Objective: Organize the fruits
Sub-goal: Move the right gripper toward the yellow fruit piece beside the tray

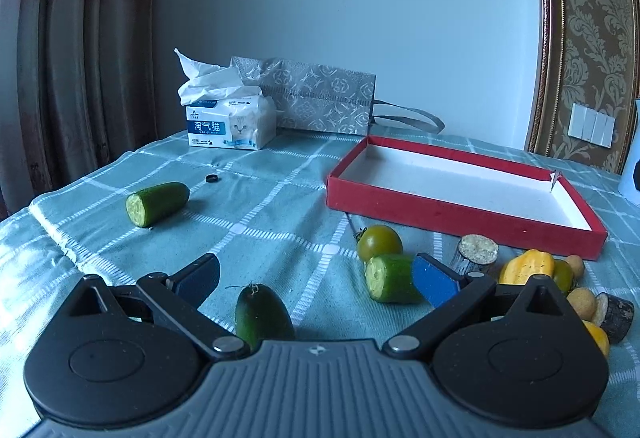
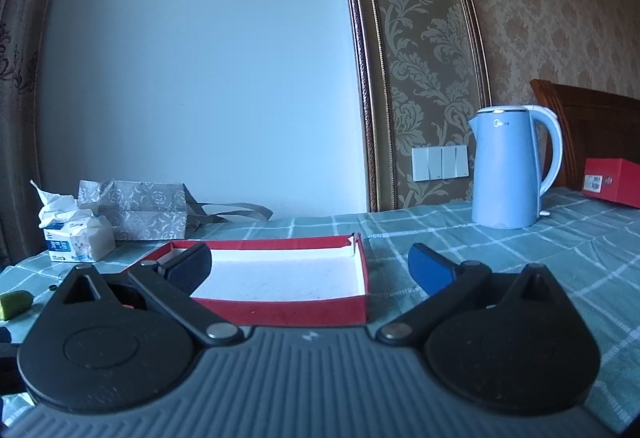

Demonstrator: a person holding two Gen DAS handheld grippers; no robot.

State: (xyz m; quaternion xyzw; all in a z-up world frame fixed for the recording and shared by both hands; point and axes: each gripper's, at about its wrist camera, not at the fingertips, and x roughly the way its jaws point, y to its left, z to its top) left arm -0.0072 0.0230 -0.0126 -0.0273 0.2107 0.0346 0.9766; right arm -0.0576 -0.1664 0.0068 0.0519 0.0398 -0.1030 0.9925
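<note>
Left gripper (image 1: 316, 278), jaws spread wide and holding nothing, hovers low over the green checked tablecloth (image 1: 256, 205). Three cucumber pieces lie on the cloth: a rounded end piece (image 1: 262, 314) between the fingers close to the gripper body, a cut stub (image 1: 390, 278) just beside the blue pad of the finger on the right, and a third piece (image 1: 156, 202) well apart at the left. One green tomato (image 1: 379, 242) sits touching the cut stub. At the right edge a cluster holds two yellow fruits (image 1: 526, 266), small tan round fruits (image 1: 582, 302) and two dark cut cane sections (image 1: 476, 252); the exact count of tan fruits cannot be told. Right gripper (image 2: 308, 264), jaws likewise wide apart and empty, faces the red tray (image 2: 280, 312), whose white interior contains nothing. Open cloth lies between the produce and the tray. Farther back stand one tissue pack (image 1: 232, 125), one grey patterned bag (image 1: 320, 97) and one blue kettle (image 2: 508, 169).
</note>
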